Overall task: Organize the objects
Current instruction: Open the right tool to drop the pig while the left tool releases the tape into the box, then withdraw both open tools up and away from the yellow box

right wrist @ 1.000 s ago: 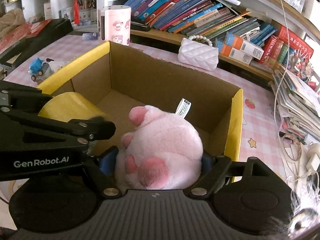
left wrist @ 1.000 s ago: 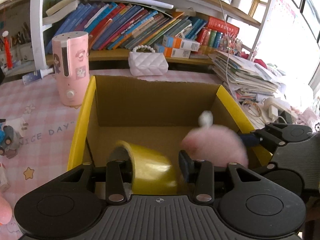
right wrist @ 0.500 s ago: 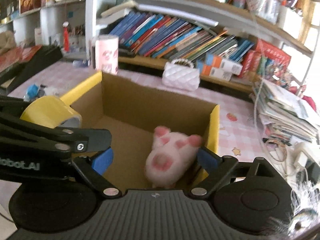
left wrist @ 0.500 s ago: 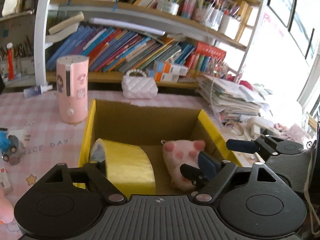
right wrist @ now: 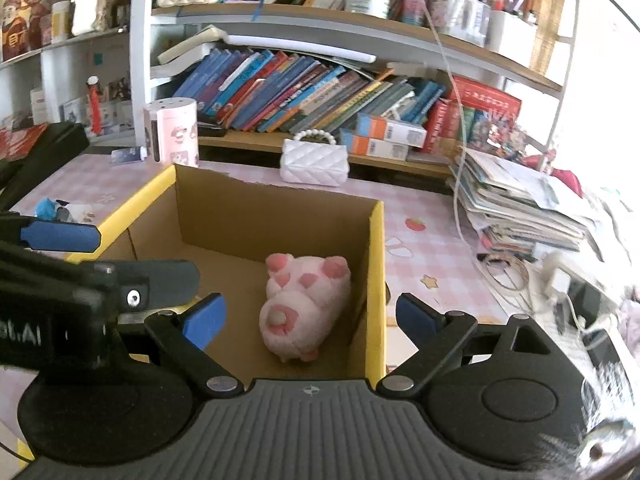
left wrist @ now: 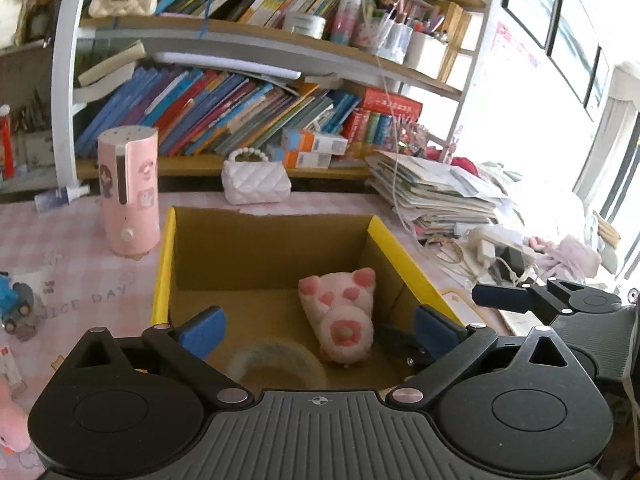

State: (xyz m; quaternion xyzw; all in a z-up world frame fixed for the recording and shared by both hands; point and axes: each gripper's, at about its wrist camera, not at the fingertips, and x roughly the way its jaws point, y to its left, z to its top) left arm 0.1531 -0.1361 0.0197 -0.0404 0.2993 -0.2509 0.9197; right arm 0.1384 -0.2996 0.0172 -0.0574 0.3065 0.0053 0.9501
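Observation:
An open cardboard box with yellow rims [left wrist: 164, 264] [right wrist: 376, 264] stands on the pink checked table. A pink plush pig [left wrist: 340, 316] [right wrist: 304, 304] lies on the box floor at its right side. A blurred yellow tape roll [left wrist: 276, 364] shows low in the box in the left wrist view. My left gripper [left wrist: 320, 326] is open and empty above the box's near edge. My right gripper [right wrist: 308, 316] is open and empty above the box, with the pig below it.
A pink cylinder device [left wrist: 128, 196] stands left of the box and a white quilted purse [left wrist: 256, 180] behind it. A paper stack [left wrist: 432, 196] and cables lie to the right. Bookshelves rise behind. A blue toy [left wrist: 16, 308] lies at far left.
My right gripper let go of the plush pig into the box and rose. My left gripper opened and released the yellow tape roll, which is dropping into the box.

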